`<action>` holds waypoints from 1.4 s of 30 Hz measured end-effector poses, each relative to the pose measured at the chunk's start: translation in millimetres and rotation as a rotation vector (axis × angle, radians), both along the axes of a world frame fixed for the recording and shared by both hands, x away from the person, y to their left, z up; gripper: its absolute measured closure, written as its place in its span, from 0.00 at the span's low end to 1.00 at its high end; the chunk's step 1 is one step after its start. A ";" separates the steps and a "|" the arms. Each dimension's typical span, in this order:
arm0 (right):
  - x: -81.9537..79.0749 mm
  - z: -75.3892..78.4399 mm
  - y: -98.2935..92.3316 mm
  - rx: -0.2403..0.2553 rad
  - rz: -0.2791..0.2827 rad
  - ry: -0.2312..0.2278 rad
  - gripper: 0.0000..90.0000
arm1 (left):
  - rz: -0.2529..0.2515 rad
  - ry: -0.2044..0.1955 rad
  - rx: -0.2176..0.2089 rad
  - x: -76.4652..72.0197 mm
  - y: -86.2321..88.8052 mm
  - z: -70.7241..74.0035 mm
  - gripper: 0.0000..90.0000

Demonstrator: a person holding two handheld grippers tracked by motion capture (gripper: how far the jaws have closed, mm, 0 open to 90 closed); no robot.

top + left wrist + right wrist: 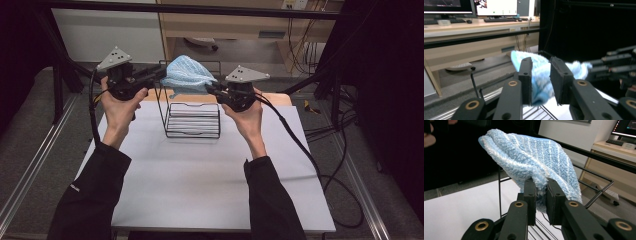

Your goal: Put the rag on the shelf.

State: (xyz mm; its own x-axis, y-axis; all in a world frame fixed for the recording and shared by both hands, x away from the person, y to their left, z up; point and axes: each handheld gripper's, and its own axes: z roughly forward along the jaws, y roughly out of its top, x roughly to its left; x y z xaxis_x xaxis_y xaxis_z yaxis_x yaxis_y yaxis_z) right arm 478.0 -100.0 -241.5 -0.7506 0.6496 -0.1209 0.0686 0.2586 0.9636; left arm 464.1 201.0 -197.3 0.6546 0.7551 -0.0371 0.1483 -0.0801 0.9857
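left gripper has its jaws slightly apart around the blue cloth, loose on the left end. cloth hangs above the wire rack. right gripper pinches its right corner. step: draping it; next, lower onto the rail.

No readable text or signs

The monitors on the desk in the left gripper view show bright windows, but their writing is too small and blurred to read. A small white mark on the person's left sleeve in the high view is also not legible.
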 end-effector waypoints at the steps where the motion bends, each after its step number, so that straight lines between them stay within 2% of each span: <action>1: -0.2 -0.2 0.2 -0.001 0.001 -0.002 0.89 | 0.003 0.007 0.006 1.6 -1.6 1.4 0.83; 7: -1.1 -1.2 0.5 -0.005 0.003 -0.003 0.88 | -0.011 0.090 0.057 18.1 -13.8 -3.5 0.92; 12: -2.0 -3.7 -0.7 -0.005 0.009 0.002 0.84 | -0.042 0.131 0.100 16.7 -15.3 -16.5 0.98; 16: -3.6 -4.5 -0.1 0.003 0.008 0.007 0.81 | -0.041 0.139 0.143 14.3 -15.4 -26.7 0.99; 23: -6.5 -3.6 -0.3 0.012 0.008 0.010 0.69 | -0.044 0.144 0.144 15.2 -16.8 -34.0 1.00; 27: -10.7 0.7 -3.0 0.061 0.012 0.020 0.56 | -0.033 0.138 0.182 14.7 -19.1 -35.9 1.00; 29: -12.3 3.9 -4.9 0.094 0.012 0.020 0.54 | -0.029 0.137 0.199 14.4 -20.5 -37.5 1.00; 31: -13.0 6.4 -6.2 0.120 0.015 0.026 0.60 | -0.028 0.132 0.200 14.1 -21.1 -39.4 1.00; 33: -12.9 6.4 -5.8 0.123 0.027 0.054 0.79 | -0.027 0.133 0.195 14.4 -21.0 -41.2 1.00; 35: -10.8 2.1 -2.2 0.099 0.039 0.106 0.90 | -0.026 0.135 0.190 14.9 -20.7 -42.9 1.00; 38: -6.5 -8.5 4.8 0.026 0.019 0.148 0.97 | -0.027 0.138 0.192 15.2 -19.8 -46.2 1.00; 40: -3.9 -14.2 7.6 -0.008 -0.009 0.148 0.98 | -0.028 0.139 0.190 15.2 -19.4 -49.7 1.00; 42: -0.8 -19.0 8.7 -0.011 -0.031 0.137 0.99 | -0.030 0.140 0.190 15.1 -18.5 -53.4 1.00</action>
State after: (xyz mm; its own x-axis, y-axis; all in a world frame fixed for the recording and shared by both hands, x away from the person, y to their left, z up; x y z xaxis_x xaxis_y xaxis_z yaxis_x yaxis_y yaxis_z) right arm 477.2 -91.3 -260.5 -0.7404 0.6717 -0.0259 0.2073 0.2648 0.9418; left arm 479.2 182.5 -250.7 0.6756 0.7371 0.0121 0.2770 -0.2690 0.9224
